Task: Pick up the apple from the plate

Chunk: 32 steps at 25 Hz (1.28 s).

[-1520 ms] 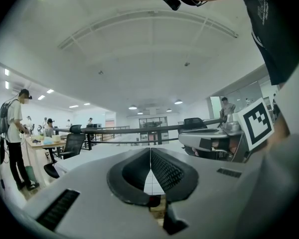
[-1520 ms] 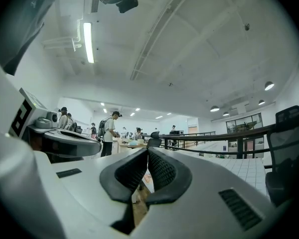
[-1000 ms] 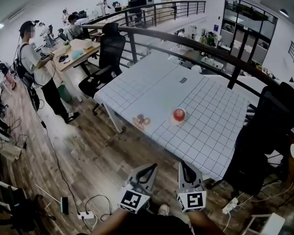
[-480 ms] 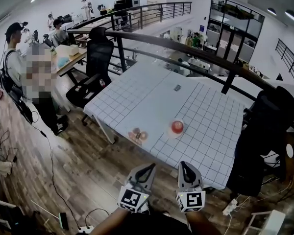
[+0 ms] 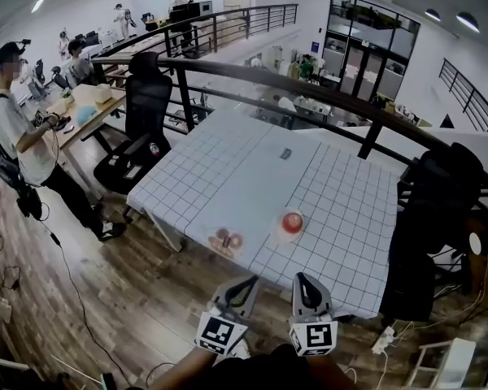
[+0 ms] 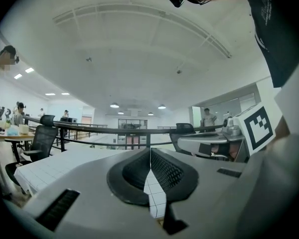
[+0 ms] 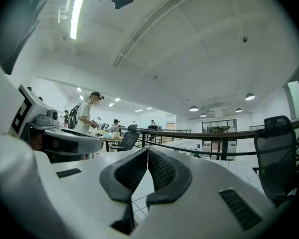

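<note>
While the approach is under way, method: spread one claw before arrival, come in above the plate rim, close on the apple's widest part, lift straight up.
Apple (image 5: pixel 292 223): red, sitting on plate (image 5: pixel 281 234), near the front edge of the worktop (image 5: pixel 228 169).
Left claw (image 5: pixel 246 283): clenched, empty, short of the worktop.
Right claw (image 5: pixel 302 280): clenched, empty; apple directly ahead, well apart.

Apple (image 5: pixel 292 222) on plate (image 5: pixel 281 233), plate on table (image 5: pixel 252 161) near front edge.
</note>
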Each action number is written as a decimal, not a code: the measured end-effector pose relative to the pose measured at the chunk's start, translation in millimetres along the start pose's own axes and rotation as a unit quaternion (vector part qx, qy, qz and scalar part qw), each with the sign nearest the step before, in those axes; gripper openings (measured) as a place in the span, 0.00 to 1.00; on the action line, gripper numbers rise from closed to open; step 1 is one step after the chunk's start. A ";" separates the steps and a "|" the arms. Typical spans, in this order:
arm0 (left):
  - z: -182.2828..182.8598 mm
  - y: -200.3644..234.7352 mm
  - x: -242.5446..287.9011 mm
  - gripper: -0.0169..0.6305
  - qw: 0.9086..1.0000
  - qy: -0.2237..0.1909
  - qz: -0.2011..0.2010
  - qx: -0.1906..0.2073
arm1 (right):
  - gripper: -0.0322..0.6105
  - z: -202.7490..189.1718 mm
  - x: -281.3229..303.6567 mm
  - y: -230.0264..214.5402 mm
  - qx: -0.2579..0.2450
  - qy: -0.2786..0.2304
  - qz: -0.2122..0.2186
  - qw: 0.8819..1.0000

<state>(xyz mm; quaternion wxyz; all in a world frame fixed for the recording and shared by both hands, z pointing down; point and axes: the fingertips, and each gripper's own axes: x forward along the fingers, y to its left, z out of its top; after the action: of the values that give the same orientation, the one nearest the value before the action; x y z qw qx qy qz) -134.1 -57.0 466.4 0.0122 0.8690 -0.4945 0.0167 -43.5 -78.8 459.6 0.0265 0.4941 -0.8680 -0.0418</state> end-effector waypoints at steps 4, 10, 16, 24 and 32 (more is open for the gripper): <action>-7.4 -1.7 18.5 0.06 1.000 0.008 -0.026 -0.002 | 0.09 -8.7 3.1 -12.3 0.004 0.003 -0.016 1.000; -6.9 0.5 53.4 0.06 0.999 0.010 -0.044 -0.003 | 0.09 -14.4 19.6 -38.2 0.011 0.009 -0.031 0.999; -9.4 13.4 107.0 0.06 0.999 0.022 -0.033 -0.003 | 0.09 -19.6 57.1 -74.3 0.011 0.010 -0.010 1.000; -0.2 25.9 183.4 0.06 0.999 0.040 -0.001 -0.004 | 0.09 -15.3 104.5 -136.4 0.023 0.011 0.022 0.999; -44.0 21.7 191.2 0.06 0.997 0.065 0.006 -0.051 | 0.09 -50.6 100.1 -142.8 0.032 0.014 0.035 0.999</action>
<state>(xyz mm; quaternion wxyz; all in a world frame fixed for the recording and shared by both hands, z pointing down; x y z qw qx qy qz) -55.9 -230.6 518.3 0.0886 0.8611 -0.4983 0.0481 32.0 -239.8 496.3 0.0247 0.4642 -0.8854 -0.0064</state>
